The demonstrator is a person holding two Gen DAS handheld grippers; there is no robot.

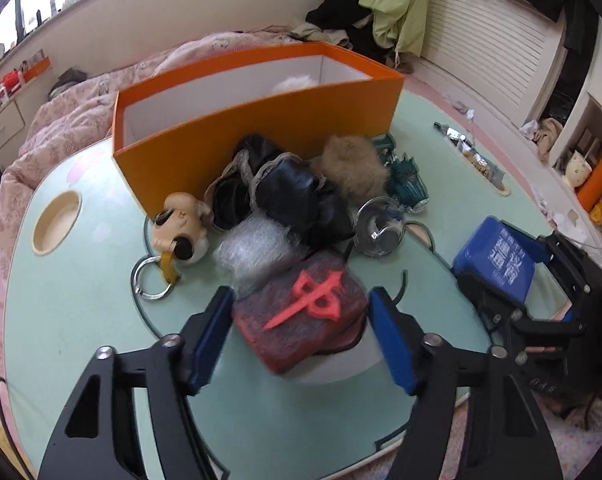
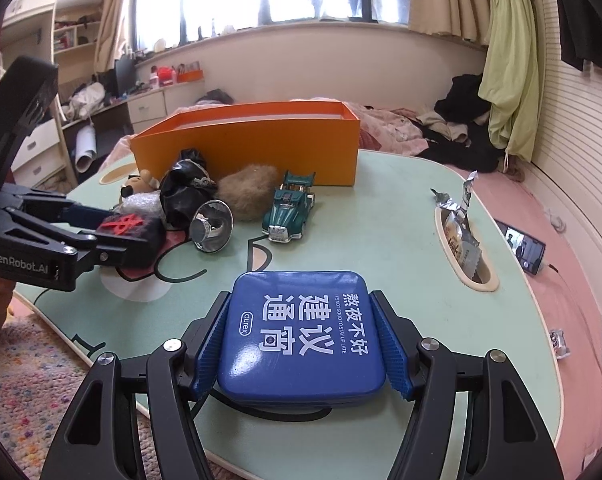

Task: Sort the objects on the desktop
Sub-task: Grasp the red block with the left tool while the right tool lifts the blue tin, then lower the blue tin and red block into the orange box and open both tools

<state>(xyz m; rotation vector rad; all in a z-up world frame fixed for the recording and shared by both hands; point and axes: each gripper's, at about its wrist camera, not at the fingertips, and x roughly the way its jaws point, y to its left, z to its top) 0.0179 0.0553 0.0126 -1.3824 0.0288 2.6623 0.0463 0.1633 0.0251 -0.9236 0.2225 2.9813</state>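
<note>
My left gripper [image 1: 301, 300] is shut on a dark felt block [image 1: 301, 316] with a red character on top; its blue pads touch both sides of it. In the right wrist view the same block [image 2: 125, 226] sits in the left gripper [image 2: 129, 236] just above the green table [image 2: 381, 240]. My right gripper [image 2: 300, 300] is shut on a blue tin [image 2: 301, 340] with white lettering, near the table's front edge. An open orange box [image 1: 261, 128] stands at the back of the table.
In front of the box lie a dog keychain [image 1: 181, 224], bubble wrap [image 1: 253, 248], a black bundle [image 1: 293, 196], a fur ball [image 1: 357, 168], a metal reflector [image 1: 381, 224] and a green toy car [image 2: 289, 212]. A snack wrapper [image 2: 461, 236] fills a table slot. A phone [image 2: 527, 250] lies right.
</note>
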